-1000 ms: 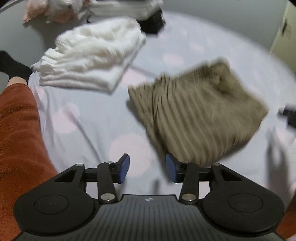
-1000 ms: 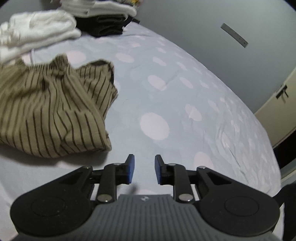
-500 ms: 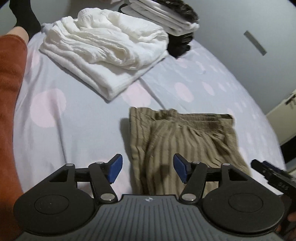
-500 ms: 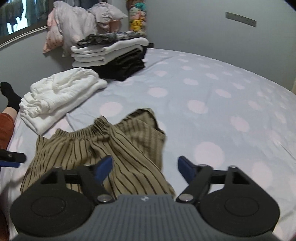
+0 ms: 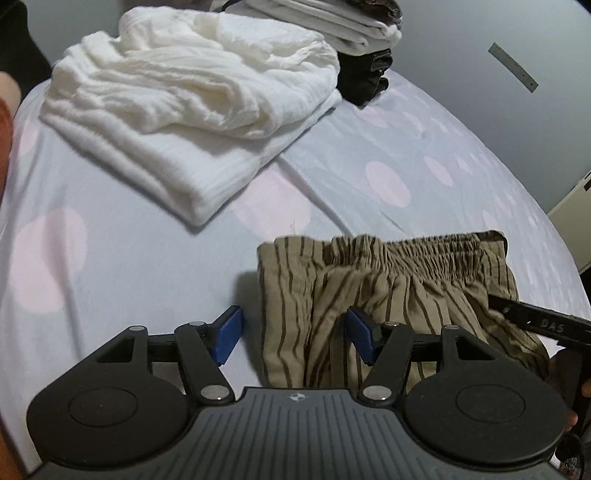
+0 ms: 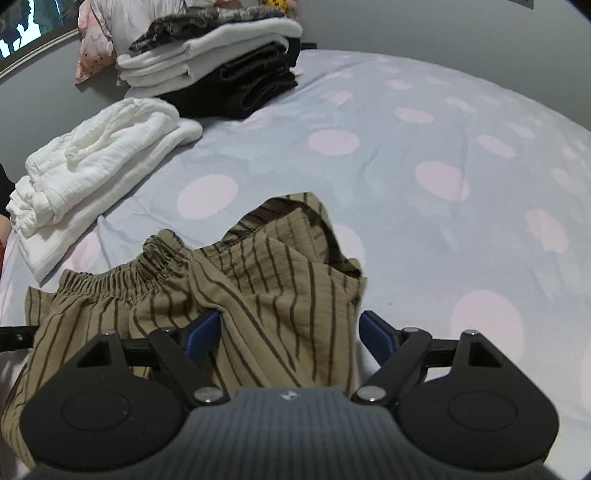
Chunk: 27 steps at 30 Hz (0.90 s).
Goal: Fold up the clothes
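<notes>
I see the olive-brown shorts with dark thin stripes (image 5: 388,295) lying on the pale blue bedsheet with pink dots (image 5: 122,258), directly in front of both tools. In the left wrist view the gathered elastic waistband (image 5: 417,247) runs from left to right across the far side of the garment, so its long axis goes sideways and the legs come toward my cameras. My left gripper (image 5: 291,334) has its blue pads wide apart, low over the near left corner of the shorts; the left pad is over bare sheet and the right pad over striped cloth — I cannot tell if it touches. My right gripper (image 6: 290,332) is also spread wide, and a raised fold of the cloth stands between its two pads, not pinched. In the right wrist view one leg opening (image 6: 291,218) points away from me, toward the far side of the bed. A folded white crinkled garment (image 5: 192,103) lies beyond the shorts, well apart from them, and behind it is a stack of folded white and black clothes (image 6: 218,70) near the grey wall (image 6: 443,33).
</notes>
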Motion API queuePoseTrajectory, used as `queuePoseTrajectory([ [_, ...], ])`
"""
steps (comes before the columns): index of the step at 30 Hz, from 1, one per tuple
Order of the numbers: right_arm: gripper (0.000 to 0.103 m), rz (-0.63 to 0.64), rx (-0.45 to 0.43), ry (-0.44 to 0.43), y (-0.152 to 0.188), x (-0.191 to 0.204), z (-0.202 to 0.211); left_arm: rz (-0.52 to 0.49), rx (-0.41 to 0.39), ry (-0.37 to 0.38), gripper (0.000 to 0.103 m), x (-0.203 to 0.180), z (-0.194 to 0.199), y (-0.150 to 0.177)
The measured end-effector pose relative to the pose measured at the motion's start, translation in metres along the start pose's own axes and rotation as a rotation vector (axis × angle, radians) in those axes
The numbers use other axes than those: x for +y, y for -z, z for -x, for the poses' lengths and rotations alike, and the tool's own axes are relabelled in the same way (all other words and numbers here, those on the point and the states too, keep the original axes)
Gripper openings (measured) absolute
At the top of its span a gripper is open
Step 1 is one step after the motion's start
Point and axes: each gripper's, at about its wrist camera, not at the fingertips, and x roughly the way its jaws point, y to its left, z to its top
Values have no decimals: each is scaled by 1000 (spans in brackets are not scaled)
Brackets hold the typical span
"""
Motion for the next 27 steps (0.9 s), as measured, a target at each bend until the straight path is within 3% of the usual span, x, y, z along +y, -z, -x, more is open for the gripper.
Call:
queuePoseTrajectory([
  [4, 67, 36, 24, -4, 1, 10, -15, -52, -34, -8, 58, -11, -8, 1],
  [6, 54, 72, 13, 5, 3, 18, -18, -88, -43, -4, 40, -17, -11, 2],
  [7, 50, 86, 8, 8, 4, 20, -18, -99, -44, 2, 36, -18, -11, 3],
  [9, 29, 115, 2, 13, 3, 28, -16, -111, -41, 19, 18, -20, -12, 3],
  [12, 17, 160, -11, 35, 1, 38, -11, -116, -50, 28, 10, -20, -8, 4],
  [20, 14, 183, -110, 63, -17, 56, 26, -81, -141, 78, 8, -24, 31, -5],
  [27, 13, 242, -228, 56, -57, 82, 59, -37, -285, 89, 7, -27, 78, -31],
])
